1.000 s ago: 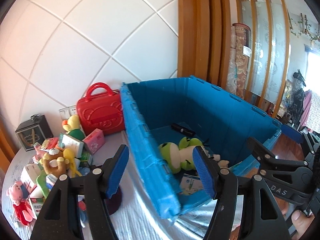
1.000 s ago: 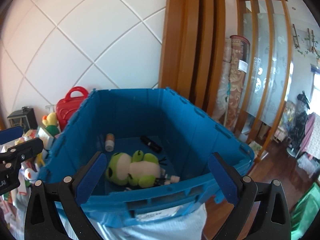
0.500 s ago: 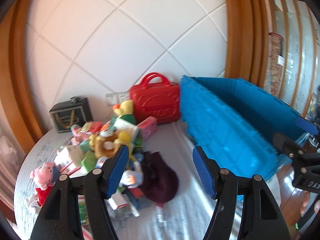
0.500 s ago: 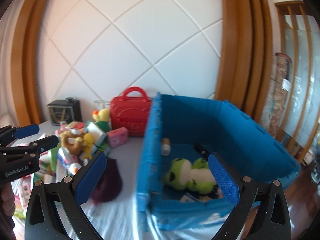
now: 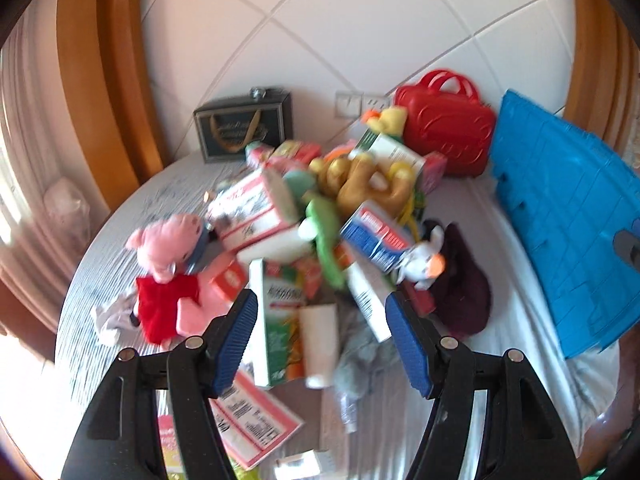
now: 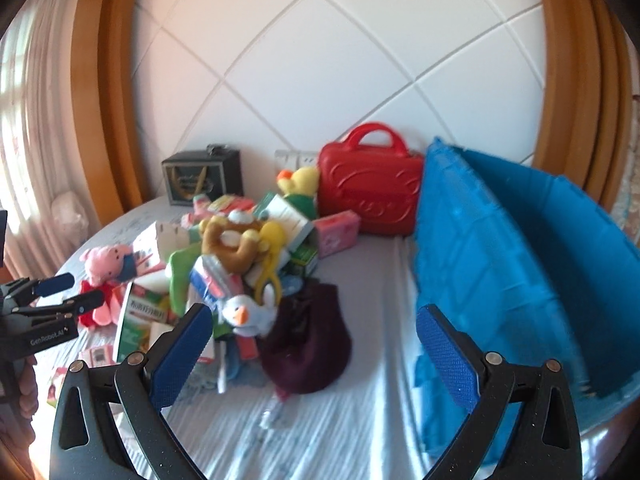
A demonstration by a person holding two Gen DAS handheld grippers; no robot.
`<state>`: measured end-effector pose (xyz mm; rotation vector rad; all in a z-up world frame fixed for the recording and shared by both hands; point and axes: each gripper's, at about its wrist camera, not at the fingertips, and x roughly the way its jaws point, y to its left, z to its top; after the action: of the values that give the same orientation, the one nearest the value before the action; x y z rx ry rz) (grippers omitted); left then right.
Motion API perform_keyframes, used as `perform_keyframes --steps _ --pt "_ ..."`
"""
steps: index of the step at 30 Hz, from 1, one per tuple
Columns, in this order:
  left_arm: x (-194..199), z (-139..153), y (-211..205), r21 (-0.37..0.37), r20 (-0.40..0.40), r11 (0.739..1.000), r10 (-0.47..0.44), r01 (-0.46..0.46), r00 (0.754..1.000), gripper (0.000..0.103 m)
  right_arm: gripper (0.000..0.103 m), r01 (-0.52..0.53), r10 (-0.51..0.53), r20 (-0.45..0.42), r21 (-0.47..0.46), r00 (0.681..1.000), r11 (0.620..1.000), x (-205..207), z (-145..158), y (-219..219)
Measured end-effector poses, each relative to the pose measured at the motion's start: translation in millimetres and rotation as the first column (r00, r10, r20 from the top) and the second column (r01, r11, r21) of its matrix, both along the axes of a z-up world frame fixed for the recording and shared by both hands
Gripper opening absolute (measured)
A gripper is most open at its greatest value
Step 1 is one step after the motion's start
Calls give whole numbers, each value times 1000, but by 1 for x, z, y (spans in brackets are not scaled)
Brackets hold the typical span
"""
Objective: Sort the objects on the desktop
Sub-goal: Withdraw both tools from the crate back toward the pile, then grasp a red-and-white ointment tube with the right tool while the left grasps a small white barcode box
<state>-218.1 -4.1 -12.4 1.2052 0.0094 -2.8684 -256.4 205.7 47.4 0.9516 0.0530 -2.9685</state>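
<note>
A heap of toys and cartons lies on the round table. It holds a pink pig plush, a brown bear plush, a white goose plush and a green carton. My left gripper hovers open over the near side of the heap, with the green carton and a white tube below its gap. My right gripper is open above a dark maroon pouch, holding nothing. The blue crate stands to the right.
A red toy case and a black gift box stand against the white tiled wall. Bare tablecloth runs between the pouch and the crate. The table's round edge curves along the left.
Both grippers have swung left and down, away from the blue crate and over the heap of toys. The crate's inside with the green frog has left the views. Both stayed open.
</note>
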Motion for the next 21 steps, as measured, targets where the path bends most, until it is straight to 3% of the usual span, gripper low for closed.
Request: perform_keyframes --steps 6,12,21 --pt "6 -47 -27 3 118 999 33 -33 993 66 103 -43 44 128 -5 991 999 -29 -44 -23" --pt "21 -89 -42 15 228 999 43 -48 973 66 103 -76 78 276 -18 958 997 -47 -98 -40" --pt "48 -129 -27 12 324 998 -54 53 944 66 103 -110 116 435 -39 893 993 -48 -161 -57"
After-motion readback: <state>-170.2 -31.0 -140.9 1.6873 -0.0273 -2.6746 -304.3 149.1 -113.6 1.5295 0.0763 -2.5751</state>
